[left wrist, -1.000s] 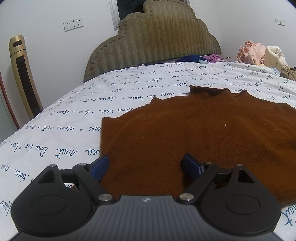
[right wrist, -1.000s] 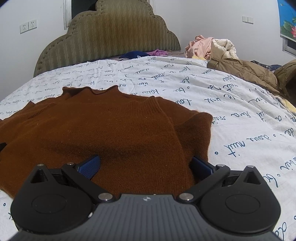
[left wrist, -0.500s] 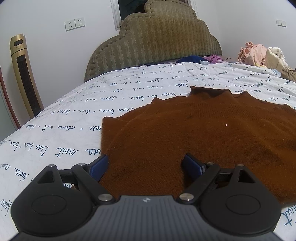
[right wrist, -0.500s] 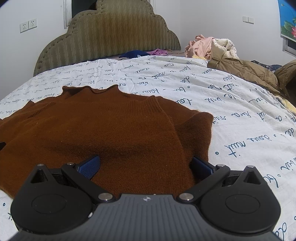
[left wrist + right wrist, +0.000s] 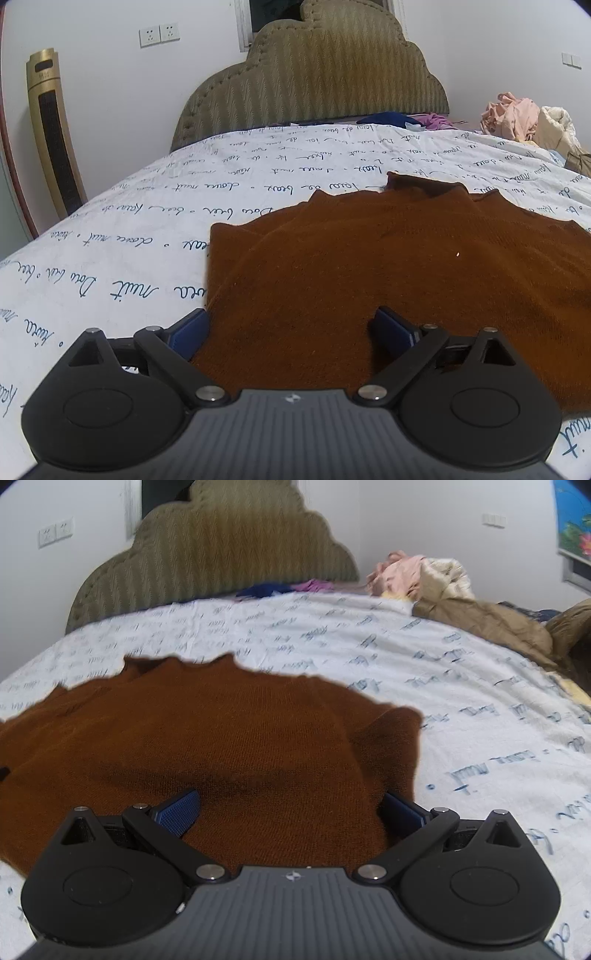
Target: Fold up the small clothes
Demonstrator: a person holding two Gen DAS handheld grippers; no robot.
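Observation:
A rust-brown knitted sweater (image 5: 388, 266) lies spread flat on the bed, collar toward the headboard, sleeves folded in. My left gripper (image 5: 290, 325) sits low over the sweater's near left corner. Its jaws are opening wide, with the hem lying between the blue pads (image 5: 391, 326), which do not press on it. In the right wrist view the same sweater (image 5: 221, 738) fills the middle. My right gripper (image 5: 291, 808) hovers over its near right corner, jaws spread wide, the knit between them but not pinched.
The bed has a white cover (image 5: 147, 221) printed with blue script and a padded olive headboard (image 5: 314, 74). A clothes pile (image 5: 417, 576) and a tan jacket (image 5: 487, 627) lie at the far right. A gold tower fan (image 5: 55, 133) stands left of the bed.
The left gripper's jaws have spread a little wider over the hem. The right wrist view is slightly blurred now. The sweater lies as before.

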